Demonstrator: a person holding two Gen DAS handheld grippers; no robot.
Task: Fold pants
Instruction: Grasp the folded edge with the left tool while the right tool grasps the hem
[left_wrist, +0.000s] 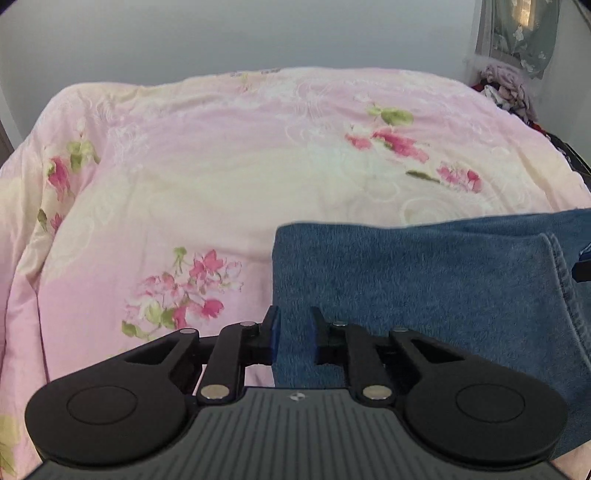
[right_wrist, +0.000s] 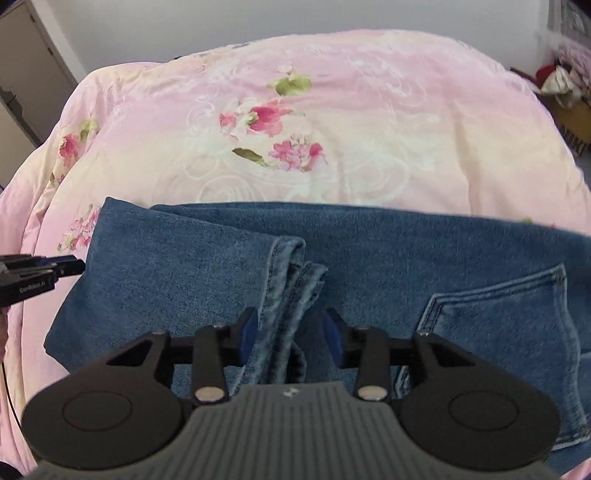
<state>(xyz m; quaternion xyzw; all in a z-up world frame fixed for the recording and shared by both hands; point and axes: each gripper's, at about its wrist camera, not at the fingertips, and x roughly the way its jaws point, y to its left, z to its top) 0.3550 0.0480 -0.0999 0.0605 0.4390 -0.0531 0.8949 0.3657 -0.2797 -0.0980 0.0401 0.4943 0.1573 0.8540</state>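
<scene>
The jeans (right_wrist: 369, 251) are on the near side of the pink floral bedspread (right_wrist: 369, 129), already doubled over, hems (right_wrist: 291, 280) on top by the back pocket (right_wrist: 517, 314). Left gripper (left_wrist: 294, 334) sits at the left fold edge, fingers spread, pinching nothing. Right gripper (right_wrist: 290, 338) is spread too, straddling the hems. I'd grab every layer together before folding, or the stack will slide.

Folded blue jeans (right_wrist: 207, 280) lie on the pink floral bed (right_wrist: 369, 122).
</scene>
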